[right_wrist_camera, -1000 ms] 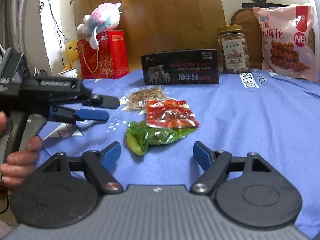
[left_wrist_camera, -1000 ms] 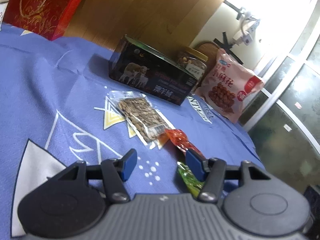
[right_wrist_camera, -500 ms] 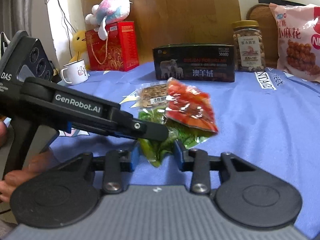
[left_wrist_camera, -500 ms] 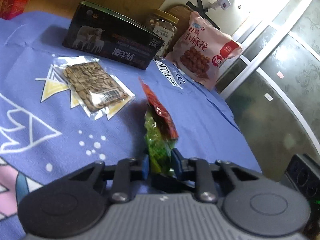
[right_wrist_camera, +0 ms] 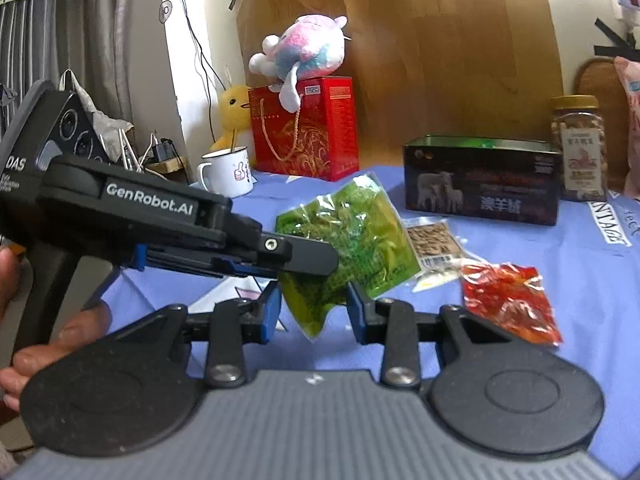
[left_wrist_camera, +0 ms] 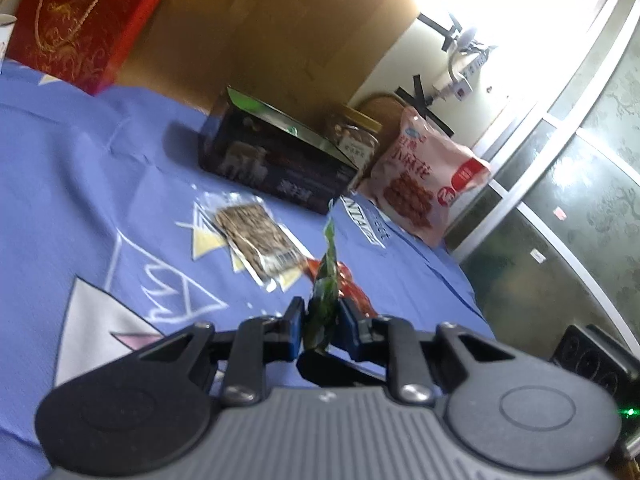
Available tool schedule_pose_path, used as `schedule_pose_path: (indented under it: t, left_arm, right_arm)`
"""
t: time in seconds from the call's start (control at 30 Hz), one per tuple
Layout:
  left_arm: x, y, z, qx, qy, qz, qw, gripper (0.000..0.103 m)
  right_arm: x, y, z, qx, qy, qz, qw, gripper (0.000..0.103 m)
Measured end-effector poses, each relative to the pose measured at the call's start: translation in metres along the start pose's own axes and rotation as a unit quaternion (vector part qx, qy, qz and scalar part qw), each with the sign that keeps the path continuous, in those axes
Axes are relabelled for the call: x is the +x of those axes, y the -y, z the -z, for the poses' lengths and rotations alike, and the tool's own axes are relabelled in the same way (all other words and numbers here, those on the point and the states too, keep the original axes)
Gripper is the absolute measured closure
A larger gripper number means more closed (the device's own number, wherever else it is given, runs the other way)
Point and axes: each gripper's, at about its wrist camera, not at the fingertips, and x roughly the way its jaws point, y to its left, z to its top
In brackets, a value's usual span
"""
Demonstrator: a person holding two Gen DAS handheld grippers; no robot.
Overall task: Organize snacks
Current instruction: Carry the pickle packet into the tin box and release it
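My left gripper point(left_wrist_camera: 319, 325) is shut on a green snack packet point(left_wrist_camera: 325, 300) and holds it edge-up above the blue cloth; the packet shows broadside in the right wrist view point(right_wrist_camera: 352, 236), with the left gripper point(right_wrist_camera: 296, 258) clamped on it. My right gripper point(right_wrist_camera: 312, 308) has its jaws a packet's width apart just below the packet's lower corner, not pressing it. A red snack packet point(right_wrist_camera: 508, 304) lies on the cloth to the right, also seen behind the green one point(left_wrist_camera: 352, 284). A brown snack packet point(left_wrist_camera: 256, 236) lies flat beyond.
A dark tin box point(right_wrist_camera: 480, 180), a nut jar point(right_wrist_camera: 580, 148) and a pink snack bag point(left_wrist_camera: 424, 184) stand at the back. A red gift bag point(right_wrist_camera: 304, 128) with a plush toy, and a white mug point(right_wrist_camera: 224, 172), stand at the back left. The cloth's edge drops off at the right point(left_wrist_camera: 460, 276).
The left gripper has lifted the green packet off the cloth; the red packet slid off it and lies on the cloth. The right gripper's jaws have widened slightly and let the packet go.
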Motion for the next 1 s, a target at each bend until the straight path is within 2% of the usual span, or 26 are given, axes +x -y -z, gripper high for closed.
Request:
schedule_pose_path:
  t: [0.17,0.23,0.27,0.33,0.43,0.5,0.6,0.73,0.9,0.97,1.0]
  left_arm:
    - [0.001,-0.015,-0.02,-0.014,0.01,0.014,0.9997,0.085]
    - [0.006,-0.017,-0.027,-0.013,0.011,0.014,0.9998,0.085]
    - [0.009,-0.018,-0.03,-0.012,0.009,0.018,0.9997,0.085]
    - [0.014,-0.019,-0.034,-0.012,0.001,0.03,0.9995,0.085]
    - [0.022,-0.016,-0.042,-0.007,-0.013,0.053,0.9985,0.085]
    - [0.029,-0.013,-0.052,-0.003,-0.02,0.061,0.9979,0.085]
    - [0.045,-0.002,-0.077,0.015,-0.023,0.066,0.9974,0.085]
    - [0.084,0.012,-0.124,0.051,-0.01,0.054,0.9972,0.085]
    - [0.152,0.01,-0.173,0.064,-0.001,0.018,0.9978,0.085]
    - [0.179,0.005,-0.183,0.072,0.008,-0.026,0.9971,0.075]
    - [0.193,0.004,-0.187,0.082,0.01,-0.061,0.9947,0.066]
  right_arm:
    - [-0.004,0.006,-0.008,0.021,0.016,-0.02,0.999,0.061]
    - [-0.004,0.009,-0.008,0.022,0.017,-0.013,1.0,0.048]
    - [-0.003,0.011,-0.007,0.019,0.012,-0.008,1.0,0.046]
    - [0.004,0.017,-0.004,0.02,-0.009,0.004,1.0,0.046]
    - [0.016,0.026,-0.005,0.03,-0.034,-0.002,0.999,0.047]
    - [0.02,0.03,-0.012,0.03,-0.027,-0.002,0.999,0.047]
    - [0.021,0.035,-0.034,0.017,0.009,0.006,1.0,0.048]
    - [0.034,0.052,-0.069,-0.009,0.053,0.042,0.998,0.049]
    - [0.08,0.094,-0.106,-0.015,0.058,0.092,0.994,0.049]
    - [0.099,0.106,-0.113,-0.018,0.054,0.11,0.992,0.049]
    - [0.108,0.112,-0.114,-0.018,0.048,0.12,0.991,0.049]
